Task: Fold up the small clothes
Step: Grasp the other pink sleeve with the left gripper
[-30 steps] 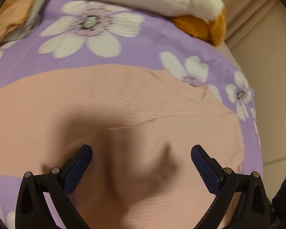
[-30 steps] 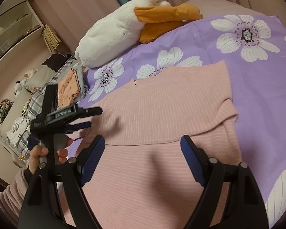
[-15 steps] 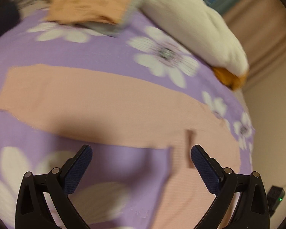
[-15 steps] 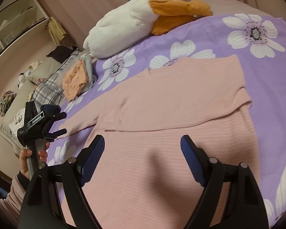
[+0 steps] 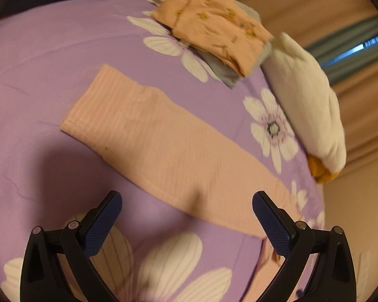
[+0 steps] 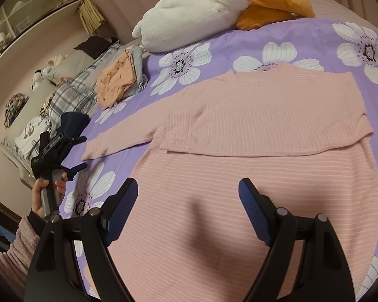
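A pink ribbed sweater (image 6: 252,156) lies flat on the purple flowered bedspread (image 6: 327,40). Its right sleeve is folded across the chest; its left sleeve (image 5: 163,146) stretches out, with the cuff (image 5: 98,110) at the far end. My left gripper (image 5: 186,214) is open and empty, hovering just short of the sleeve's near edge; it also shows in the right wrist view (image 6: 63,151), beside the cuff. My right gripper (image 6: 187,201) is open and empty above the sweater's lower body.
A folded orange printed garment on grey cloth (image 5: 214,30) (image 6: 118,80) lies beyond the sleeve. A white and orange plush toy (image 6: 214,7) (image 5: 312,105) lies at the head of the bed. Plaid bedding (image 6: 70,95) and shelves (image 6: 32,7) are on the left.
My left gripper has swung left off the sweater's body out to the left sleeve near its cuff. My right gripper stays over the lower body, a little closer.
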The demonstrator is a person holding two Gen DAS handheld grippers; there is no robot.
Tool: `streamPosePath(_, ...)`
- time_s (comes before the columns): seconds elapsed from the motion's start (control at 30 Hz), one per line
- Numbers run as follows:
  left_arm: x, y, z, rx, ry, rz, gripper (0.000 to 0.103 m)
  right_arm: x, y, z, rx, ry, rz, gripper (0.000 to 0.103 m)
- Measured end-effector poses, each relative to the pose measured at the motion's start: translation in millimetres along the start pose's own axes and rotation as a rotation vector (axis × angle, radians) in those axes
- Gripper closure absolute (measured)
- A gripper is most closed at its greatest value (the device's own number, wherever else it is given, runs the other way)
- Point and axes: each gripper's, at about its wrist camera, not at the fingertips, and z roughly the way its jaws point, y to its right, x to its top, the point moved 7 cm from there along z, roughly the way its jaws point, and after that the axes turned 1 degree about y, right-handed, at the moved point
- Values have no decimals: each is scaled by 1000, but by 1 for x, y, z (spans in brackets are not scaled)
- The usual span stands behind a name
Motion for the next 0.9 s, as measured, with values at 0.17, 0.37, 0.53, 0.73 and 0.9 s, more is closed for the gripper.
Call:
streamPosePath(0.17, 12, -8, 10, -30, 47, -65, 9, -2, -2, 4, -5, -8, -5, 20)
streamPosePath(0.37, 28, -13, 17, -29, 106, -103, 31, -3, -2, 9, -7, -14, -8, 20)
streamPosePath(0.53, 36, -15, 19, 1, 129, -100, 59, -5, -1, 14, -17, -27, -18, 20)
streamPosePath(0.73, 33, -15, 23, 55, 111, -69, 85, -6, 0, 14, -18, -25, -10, 20)
streamPosePath(0.9, 31, 2, 17, 88, 115, 1, 94, -6, 0, 11, -17, -22, -4, 20)
